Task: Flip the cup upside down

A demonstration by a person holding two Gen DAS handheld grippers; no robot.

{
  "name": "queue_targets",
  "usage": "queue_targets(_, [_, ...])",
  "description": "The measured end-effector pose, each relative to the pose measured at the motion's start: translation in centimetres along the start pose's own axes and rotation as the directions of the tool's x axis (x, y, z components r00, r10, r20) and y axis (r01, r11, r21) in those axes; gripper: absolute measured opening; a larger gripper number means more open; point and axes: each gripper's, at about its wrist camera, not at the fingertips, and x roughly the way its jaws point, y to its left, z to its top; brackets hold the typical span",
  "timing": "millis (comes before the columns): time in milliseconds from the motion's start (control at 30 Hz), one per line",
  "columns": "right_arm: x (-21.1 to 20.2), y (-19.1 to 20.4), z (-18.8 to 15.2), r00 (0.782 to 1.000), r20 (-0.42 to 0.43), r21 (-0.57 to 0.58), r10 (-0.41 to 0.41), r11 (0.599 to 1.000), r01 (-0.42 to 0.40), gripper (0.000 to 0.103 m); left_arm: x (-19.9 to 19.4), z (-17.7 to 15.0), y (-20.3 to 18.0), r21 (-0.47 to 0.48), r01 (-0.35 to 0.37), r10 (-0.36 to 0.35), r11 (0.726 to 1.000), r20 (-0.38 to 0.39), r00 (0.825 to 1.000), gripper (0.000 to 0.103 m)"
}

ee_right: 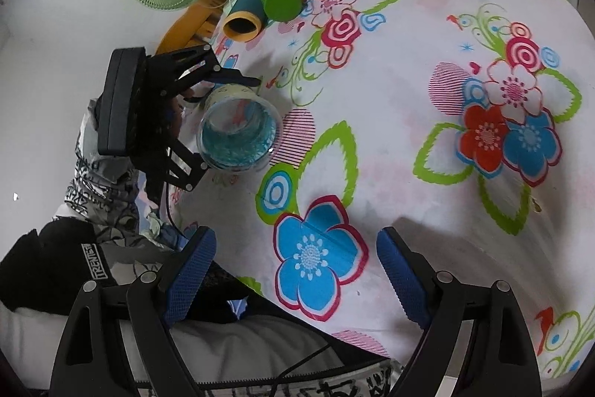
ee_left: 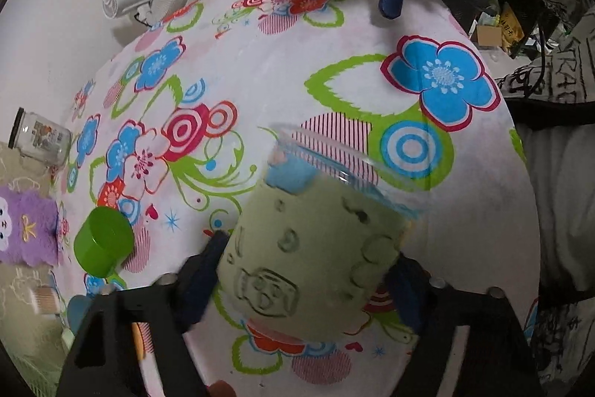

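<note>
Holding the cup [ee_left: 316,248] across its green body, my left gripper [ee_left: 308,270] keeps it tilted above the table [ee_left: 372,92], mouth away; my right gripper [ee_right: 293,270] hangs spread, empty.

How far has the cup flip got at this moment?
Done: the left gripper has clamped the clear plastic cup with the pale green sleeve and holds it above the floral tablecloth. In hand: the cup is tilted, its open mouth facing sideways. Left: finishing the turn and setting it rim-down. The right gripper hangs open and empty.
</note>
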Motion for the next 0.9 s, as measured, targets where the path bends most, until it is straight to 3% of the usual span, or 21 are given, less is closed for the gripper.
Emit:
queue_targets(167, [1.0,0.8,0.4,1.0,-0.014,-0.023,-0.008,1.0,0.007,0.09,-0.4,0.2,-0.1,-0.043,-0.012,0.013,0.999,0.011,1.0,0.074])
queue_targets(300, [1.4,1.7,0.8,0.998,-0.005,-0.049,-0.065,0.997,0.064,0.09,-1.4,0.3,-0.4,-0.112,-0.05,0.054,0.992,0.033,0.998,0.073])
queue_targets(500, [1.4,3.2,1.6,0.991,0.063,-0.094,-0.119,0.988,0.125,0.09,-3.6,0.0,-0.2,-0.325,-0.085,0.117,0.942,0.079,0.99,0.073])
queue_targets(633, [1.6,4.5,2.0,0.983,0.092,-0.141,-0.158,0.975,0.17,0.09,-5.0,-1.1,0.2,-0.509,-0.07,0.136,0.858,0.093,0.986,0.073])
queue_targets(800, [2.5,6.3,2.5,0.982,0.099,-0.222,-0.162,0.958,0.18,0.09,-7.1,-3.0,-0.4,-0.662,-0.057,0.168,0.748,0.105,0.98,0.073])
queue_targets(867, [3.1,7.0,2.7,0.984,0.083,-0.255,-0.156,0.952,0.172,0.09,-8.0,-4.0,-0.7,-0.736,-0.047,0.166,0.675,0.089,0.982,0.073])
queue_targets(900, [3.6,7.3,2.9,0.984,0.08,-0.27,-0.16,0.947,0.176,0.09,-8.2,-4.4,-0.6,-0.755,-0.074,0.165,0.651,0.046,0.985,0.073])
